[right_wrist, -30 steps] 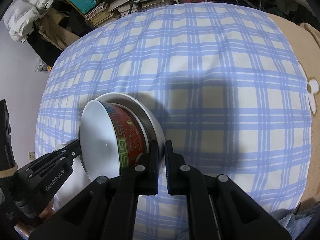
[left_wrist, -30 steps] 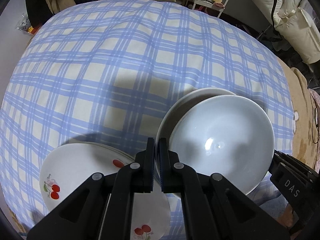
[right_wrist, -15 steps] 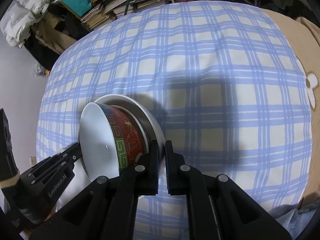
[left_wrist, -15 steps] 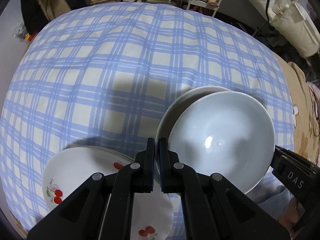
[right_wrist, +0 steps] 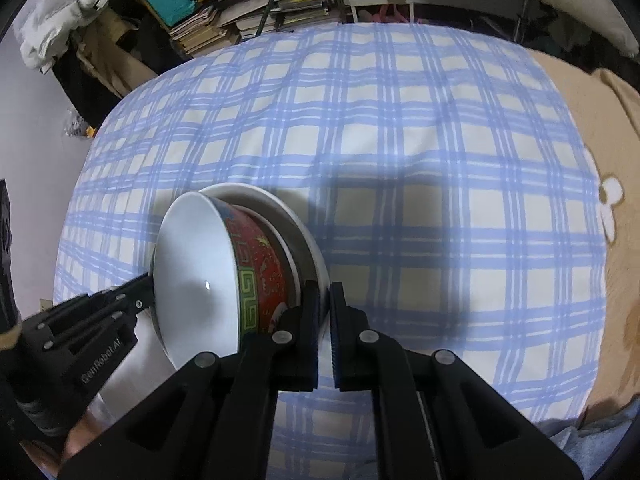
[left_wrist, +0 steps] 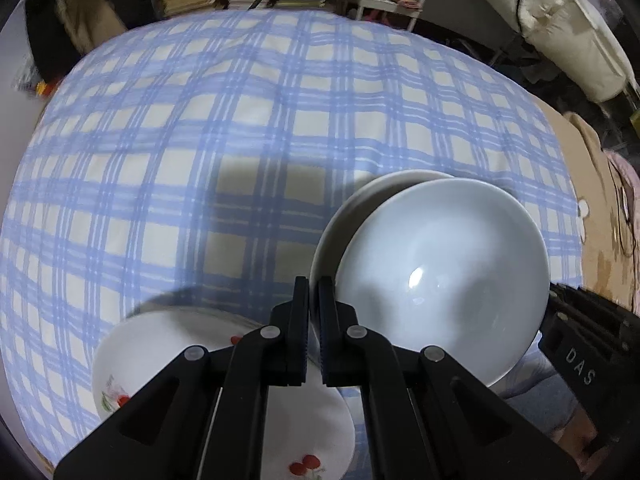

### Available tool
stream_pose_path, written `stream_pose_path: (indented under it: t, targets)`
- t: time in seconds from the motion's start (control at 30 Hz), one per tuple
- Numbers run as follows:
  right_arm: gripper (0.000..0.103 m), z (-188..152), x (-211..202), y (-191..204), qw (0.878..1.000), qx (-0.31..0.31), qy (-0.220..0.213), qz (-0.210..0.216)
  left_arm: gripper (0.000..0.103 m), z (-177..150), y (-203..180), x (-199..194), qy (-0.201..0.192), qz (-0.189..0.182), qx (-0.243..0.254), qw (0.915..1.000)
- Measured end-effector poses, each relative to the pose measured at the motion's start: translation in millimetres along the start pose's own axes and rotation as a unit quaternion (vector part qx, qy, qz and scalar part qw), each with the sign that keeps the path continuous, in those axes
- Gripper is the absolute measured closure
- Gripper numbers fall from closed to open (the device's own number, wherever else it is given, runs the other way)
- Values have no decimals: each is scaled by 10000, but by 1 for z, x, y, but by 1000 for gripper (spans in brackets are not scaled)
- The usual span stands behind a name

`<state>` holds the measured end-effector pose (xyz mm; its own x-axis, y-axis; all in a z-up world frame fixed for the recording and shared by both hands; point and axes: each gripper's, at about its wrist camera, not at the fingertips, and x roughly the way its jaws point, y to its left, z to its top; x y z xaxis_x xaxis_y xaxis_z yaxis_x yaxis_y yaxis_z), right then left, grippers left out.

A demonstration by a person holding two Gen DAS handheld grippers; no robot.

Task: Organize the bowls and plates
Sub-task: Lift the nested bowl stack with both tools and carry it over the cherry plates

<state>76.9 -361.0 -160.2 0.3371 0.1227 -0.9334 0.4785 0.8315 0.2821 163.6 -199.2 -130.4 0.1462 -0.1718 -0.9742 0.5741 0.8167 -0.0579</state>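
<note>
My left gripper (left_wrist: 313, 292) and my right gripper (right_wrist: 325, 296) are both shut on the rim of a white plate (left_wrist: 360, 196), from opposite sides, and hold it tilted above the checked cloth. A bowl, white inside (left_wrist: 440, 276) and red with a green band outside (right_wrist: 260, 276), sits on the plate. The plate's edge shows in the right wrist view (right_wrist: 308, 236). A stack of white plates with cherry prints (left_wrist: 160, 356) lies on the cloth under my left gripper.
A blue and cream checked cloth (right_wrist: 420, 140) covers the soft surface. A tan blanket (right_wrist: 592, 92) lies at its right edge. Stacks of books (right_wrist: 256, 8) and a wire rack (left_wrist: 384, 4) stand beyond the far edge.
Both grippers have risen with the plate and bowl. The cloth and the cherry plates look farther below, and more of the room behind shows.
</note>
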Motion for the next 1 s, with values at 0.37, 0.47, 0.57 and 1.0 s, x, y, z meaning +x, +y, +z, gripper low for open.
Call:
stream_pose_path:
  t: [0.37,0.47,0.57,1.0]
  targets:
    - [95,2,-9,-15,9994,265,-4,203,101,2,-5,-4,29,-119,178,9998]
    - [95,-2,-15,-11,9997,165,-77,144,101,3,-2,-5,46,-186,53,9998]
    - [95,-2,-17,-11,9996,179,-89,203,100,-5,-3,-11,-119,-168,100,9997]
    - [95,0,-14,-12,9990,315,-58,299,100,-1,-2,-13,-50,-267,-35,9996]
